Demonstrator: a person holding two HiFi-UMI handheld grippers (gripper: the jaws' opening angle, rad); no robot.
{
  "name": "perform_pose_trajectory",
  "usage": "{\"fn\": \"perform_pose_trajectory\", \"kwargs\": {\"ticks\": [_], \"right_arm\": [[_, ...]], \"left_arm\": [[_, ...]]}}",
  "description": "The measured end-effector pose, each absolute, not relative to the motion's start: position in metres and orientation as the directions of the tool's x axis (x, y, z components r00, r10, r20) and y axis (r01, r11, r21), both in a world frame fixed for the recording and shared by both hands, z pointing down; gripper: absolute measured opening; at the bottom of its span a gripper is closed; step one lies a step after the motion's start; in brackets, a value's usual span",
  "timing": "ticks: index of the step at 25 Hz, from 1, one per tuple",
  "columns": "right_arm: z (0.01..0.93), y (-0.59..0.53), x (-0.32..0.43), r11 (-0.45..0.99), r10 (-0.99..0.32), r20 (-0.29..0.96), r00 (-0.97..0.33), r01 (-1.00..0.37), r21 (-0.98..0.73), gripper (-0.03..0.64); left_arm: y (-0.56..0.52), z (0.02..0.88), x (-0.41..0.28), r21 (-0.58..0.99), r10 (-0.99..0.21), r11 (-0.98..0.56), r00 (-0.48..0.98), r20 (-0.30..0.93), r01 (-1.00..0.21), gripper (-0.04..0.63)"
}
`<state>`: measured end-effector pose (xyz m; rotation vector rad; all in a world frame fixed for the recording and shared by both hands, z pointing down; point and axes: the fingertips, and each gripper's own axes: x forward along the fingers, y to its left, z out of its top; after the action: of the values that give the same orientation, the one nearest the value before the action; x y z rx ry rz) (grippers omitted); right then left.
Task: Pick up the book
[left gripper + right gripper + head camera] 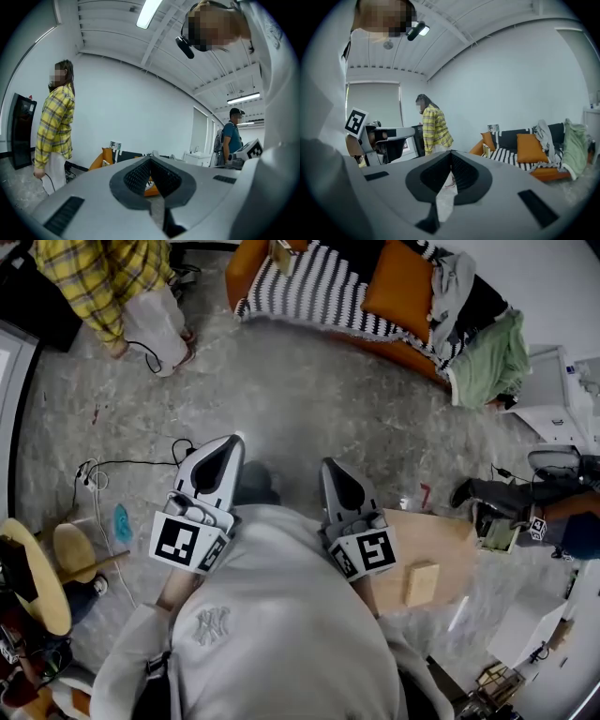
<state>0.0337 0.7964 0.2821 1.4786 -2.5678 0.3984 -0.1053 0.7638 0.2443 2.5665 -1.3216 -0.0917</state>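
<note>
The book (281,254) leans upright at the left end of the orange sofa (246,273), far across the floor from me. In the right gripper view the book (486,150) stands beside an orange cushion. Both grippers are held in front of my chest, well short of the sofa. My left gripper (234,439) has its tips together with nothing between them, and they meet the same way in its own view (150,159). My right gripper (328,465) is likewise shut and empty, its tips touching in the right gripper view (451,152).
A person in a yellow plaid shirt (103,287) stands at the far left by the sofa. A cable (122,465) trails on the floor. A low wooden table (450,540) with a block (421,582) is at my right; another person (525,502) is beyond it.
</note>
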Motion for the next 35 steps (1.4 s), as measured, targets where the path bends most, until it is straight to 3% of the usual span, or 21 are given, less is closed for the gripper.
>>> {"fn": "perform_pose_trajectory", "kwargs": {"ticks": [22,35], "right_arm": [[0.280,0.666,0.005,0.328,-0.896,0.263,-0.358,-0.932,-0.154,0.017],[0.279,0.635,-0.008,0.322,-0.898,0.261,-0.353,-0.934,-0.154,0.017]], "left_arm": [[0.621,0.233,-0.146,0.245,-0.752,-0.633,0.659,0.033,-0.735,0.009],[0.596,0.240,-0.174,0.253,-0.775,-0.599,0.629,0.053,-0.760,0.009]]}}
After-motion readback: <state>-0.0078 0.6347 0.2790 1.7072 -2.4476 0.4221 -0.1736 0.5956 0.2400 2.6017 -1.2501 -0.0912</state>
